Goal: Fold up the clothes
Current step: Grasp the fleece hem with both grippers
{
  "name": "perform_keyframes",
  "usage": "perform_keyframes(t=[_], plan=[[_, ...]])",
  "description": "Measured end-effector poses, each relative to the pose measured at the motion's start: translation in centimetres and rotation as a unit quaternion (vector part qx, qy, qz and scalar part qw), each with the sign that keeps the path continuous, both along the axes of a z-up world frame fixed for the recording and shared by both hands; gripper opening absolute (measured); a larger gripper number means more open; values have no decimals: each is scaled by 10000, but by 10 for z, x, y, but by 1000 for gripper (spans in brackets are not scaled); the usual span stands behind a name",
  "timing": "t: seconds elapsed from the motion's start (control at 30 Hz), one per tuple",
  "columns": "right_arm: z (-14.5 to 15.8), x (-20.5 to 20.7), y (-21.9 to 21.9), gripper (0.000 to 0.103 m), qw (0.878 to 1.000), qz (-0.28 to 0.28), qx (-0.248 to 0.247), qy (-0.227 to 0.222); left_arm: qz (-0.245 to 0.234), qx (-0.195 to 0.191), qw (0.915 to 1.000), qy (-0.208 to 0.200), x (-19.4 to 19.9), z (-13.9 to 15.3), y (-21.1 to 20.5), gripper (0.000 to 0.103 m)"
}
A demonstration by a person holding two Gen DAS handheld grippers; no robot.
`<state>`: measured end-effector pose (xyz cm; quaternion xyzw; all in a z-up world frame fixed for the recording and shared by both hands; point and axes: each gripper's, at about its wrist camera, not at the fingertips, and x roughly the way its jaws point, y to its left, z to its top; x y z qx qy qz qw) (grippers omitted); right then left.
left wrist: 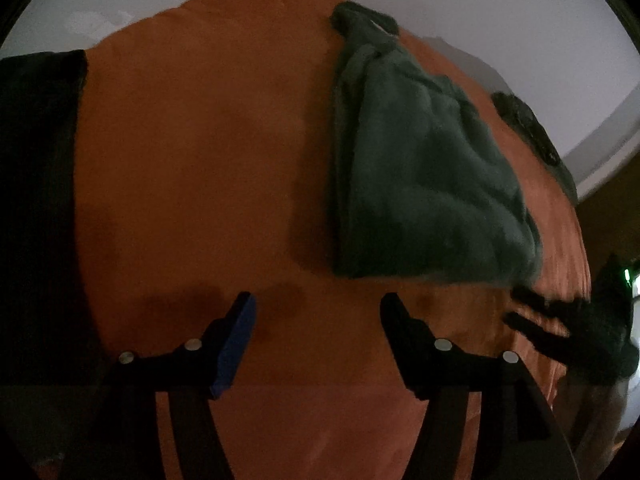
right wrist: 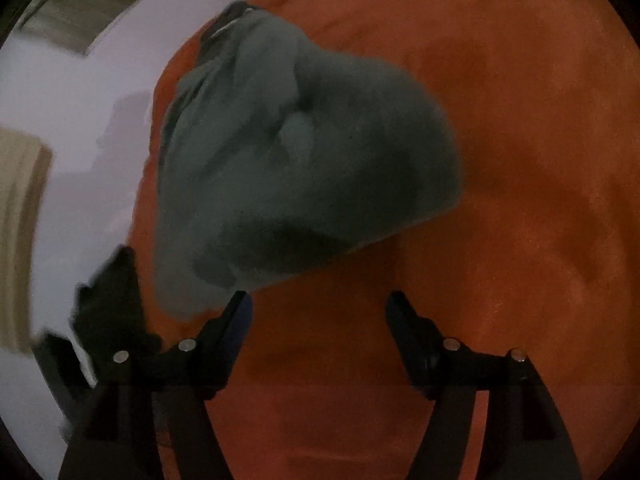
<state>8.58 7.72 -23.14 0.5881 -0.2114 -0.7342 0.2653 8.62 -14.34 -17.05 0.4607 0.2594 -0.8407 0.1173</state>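
Both hand-held grippers, left (left wrist: 318, 306) and right (right wrist: 318, 304), are held open and empty, so the crumpled teal fabric garment (left wrist: 424, 184) is left bunched on the orange bedsheet (left wrist: 200, 140), probably ready for regrasping.

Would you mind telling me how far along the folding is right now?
Done: nothing clearly; the teal garment lies bunched on the orange cover. In hand: nothing; the left gripper and right gripper are open. Left: spreading and folding it.
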Motion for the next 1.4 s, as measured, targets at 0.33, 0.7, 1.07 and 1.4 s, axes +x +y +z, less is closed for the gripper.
perform_keyframes(t=[0.33,0.7,1.07,1.4], plan=[[-1,-23,56,83,9926,-1012,-588,-321,220,877,9957,183,-46,-12,-4,73],[-39,-71,35,92,9804,-866,-1549,-851,806,1490,9853,213,-94,-42,-12,77],[-2,-28,68,31,9882,-804,-1284,-240,458,623,9924,952,-49,15,33,18],[34,89,138,31,9903,-636,-1215,-224,-536,835,9907,931,80,27,87,19]])
